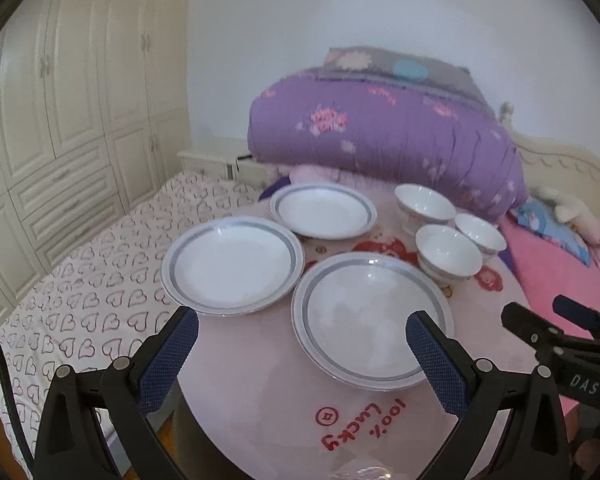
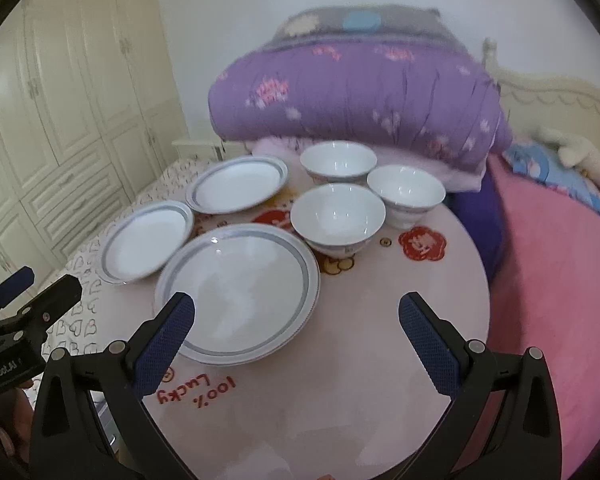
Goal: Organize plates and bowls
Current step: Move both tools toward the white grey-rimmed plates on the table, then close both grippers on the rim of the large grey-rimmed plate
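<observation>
A small round table under a pink printed cloth stands against a bed, and all the crockery sits on it. Three white plates with grey-blue rim bands lie flat and separate toward the left: the nearest plate, the left plate and the far plate. None is stacked, so the sorting judged from this layout has not begun. To their right, three white bowls cluster upright: the near bowl, the back bowl and the right bowl, close together, possibly touching. The left gripper and the right gripper both hover just short of the nearest plate, jaws spread wide and grasping nothing, probably lined up to lift it first.
</observation>
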Demonstrator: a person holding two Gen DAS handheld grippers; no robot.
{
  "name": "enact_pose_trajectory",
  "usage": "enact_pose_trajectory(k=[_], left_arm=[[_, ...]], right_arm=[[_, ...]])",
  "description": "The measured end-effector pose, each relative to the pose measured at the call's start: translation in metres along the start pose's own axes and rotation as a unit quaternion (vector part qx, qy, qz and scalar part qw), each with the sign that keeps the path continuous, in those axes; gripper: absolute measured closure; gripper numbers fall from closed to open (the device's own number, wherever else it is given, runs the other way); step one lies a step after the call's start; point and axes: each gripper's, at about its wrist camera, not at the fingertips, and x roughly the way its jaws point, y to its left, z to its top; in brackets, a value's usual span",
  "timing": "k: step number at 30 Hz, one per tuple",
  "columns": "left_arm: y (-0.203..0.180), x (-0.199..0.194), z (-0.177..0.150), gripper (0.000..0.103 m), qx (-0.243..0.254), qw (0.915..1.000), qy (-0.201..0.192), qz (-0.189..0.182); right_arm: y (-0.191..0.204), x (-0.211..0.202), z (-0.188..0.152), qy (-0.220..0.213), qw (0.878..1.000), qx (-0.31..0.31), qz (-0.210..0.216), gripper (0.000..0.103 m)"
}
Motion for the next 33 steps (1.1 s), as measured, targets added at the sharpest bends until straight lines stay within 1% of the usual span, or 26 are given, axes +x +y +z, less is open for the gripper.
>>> enact_pose_trajectory(k=[3, 9, 12, 14, 16, 21, 25, 27, 28, 30, 31, 32, 33], left_arm=[[0.004, 0.025, 0.009, 0.001, -0.003, 0.9998, 0.018, 0.008], [0.008, 0.084, 0.028, 0.001, -0.017, 0.997, 0.071, 0.024], [0.009, 0.111, 0.032, 0.001, -0.025, 0.9944, 0.098, 0.031], [0.011, 0.125, 0.032, 0.002, -0.038, 0.9924, 0.114, 0.028], [0.015, 0.138, 0.035, 0.003, -0.052, 0.9901, 0.127, 0.026], [0.024, 0.169, 0.044, 0.007, -0.084, 0.9855, 0.147, 0.012], [0.032, 0.197, 0.05, 0.011, -0.094, 0.9818, 0.165, -0.003], [0.035, 0.206, 0.052, 0.013, -0.093, 0.9811, 0.17, -0.011], [0.037, 0.212, 0.053, 0.016, -0.09, 0.9806, 0.173, -0.017], [0.041, 0.22, 0.054, 0.023, -0.09, 0.9793, 0.179, -0.029], [0.044, 0.225, 0.053, 0.029, -0.094, 0.9778, 0.183, -0.038], [0.047, 0.23, 0.053, 0.035, -0.099, 0.9761, 0.188, -0.046], [0.051, 0.234, 0.052, 0.038, -0.105, 0.9737, 0.194, -0.055]], right_arm=[[-0.01, 0.022, 0.006, 0.021, 1.0, 0.003, -0.004, 0.0], [-0.03, 0.072, 0.012, 0.07, 0.997, 0.015, 0.005, 0.0], [-0.039, 0.101, 0.012, 0.1, 0.994, 0.021, 0.025, 0.0], [-0.043, 0.115, 0.012, 0.117, 0.992, 0.023, 0.039, 0.0], [-0.045, 0.126, 0.011, 0.13, 0.99, 0.025, 0.055, 0.005], [-0.046, 0.137, 0.014, 0.136, 0.987, 0.023, 0.079, 0.007], [-0.045, 0.141, 0.017, 0.134, 0.988, 0.028, 0.078, 0.009], [-0.044, 0.143, 0.017, 0.132, 0.988, 0.033, 0.077, 0.011], [-0.043, 0.144, 0.018, 0.132, 0.988, 0.035, 0.076, 0.013], [-0.041, 0.147, 0.019, 0.133, 0.988, 0.038, 0.071, 0.016], [-0.041, 0.149, 0.02, 0.136, 0.988, 0.039, 0.067, 0.019], [-0.041, 0.152, 0.019, 0.14, 0.987, 0.041, 0.065, 0.02], [-0.041, 0.154, 0.019, 0.144, 0.986, 0.044, 0.067, 0.023]])
